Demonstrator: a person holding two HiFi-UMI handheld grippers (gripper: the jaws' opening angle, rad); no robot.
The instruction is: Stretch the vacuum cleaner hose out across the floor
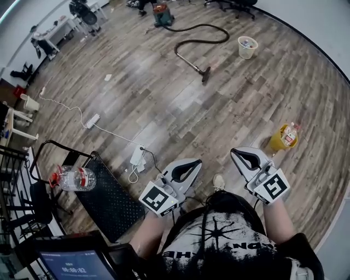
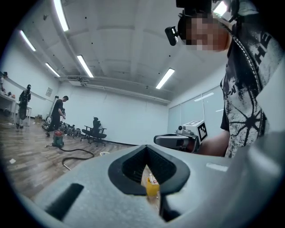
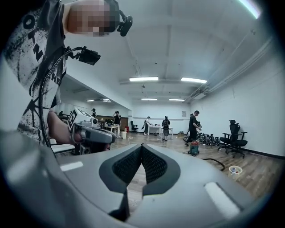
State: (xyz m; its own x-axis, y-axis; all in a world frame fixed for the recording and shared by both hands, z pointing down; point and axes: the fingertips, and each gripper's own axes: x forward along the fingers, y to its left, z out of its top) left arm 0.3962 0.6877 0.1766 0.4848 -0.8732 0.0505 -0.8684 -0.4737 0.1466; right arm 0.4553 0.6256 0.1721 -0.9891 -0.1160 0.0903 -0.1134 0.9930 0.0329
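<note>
**Both grippers closed and empty, hose lying curled at the far end of the floor**

The left gripper (image 1: 194, 162) and the right gripper (image 1: 235, 152) are held side by side, close to the body and near the near edge of the floor (image 1: 164, 104). Both are pointed level. In the left gripper view the jaws of the left gripper (image 2: 146, 147) are seen shut at the tips, with nothing clamped. A yellow bin (image 2: 152, 187) is glimpsed through the slot behind the tips, but it stands on the floor beyond and is not held. In the right gripper view the jaws of the right gripper (image 3: 141, 146) are likewise closed on nothing.

The hose (image 1: 202, 30) is found well away from both grippers, toward the far edge of the floor. It is joined to the vacuum (image 1: 162, 15), is curved round in a loop, and is ended in a nozzle (image 1: 205, 74) resting on the boards. A white bin (image 1: 247, 47) is set just beside the loop. The yellow bin (image 1: 283, 138) is placed near the right gripper. A bottle (image 1: 74, 178) is laid on a black cart (image 1: 109, 202) at the floor's near left corner, and a power strip (image 1: 93, 121) lies beyond it.
</note>
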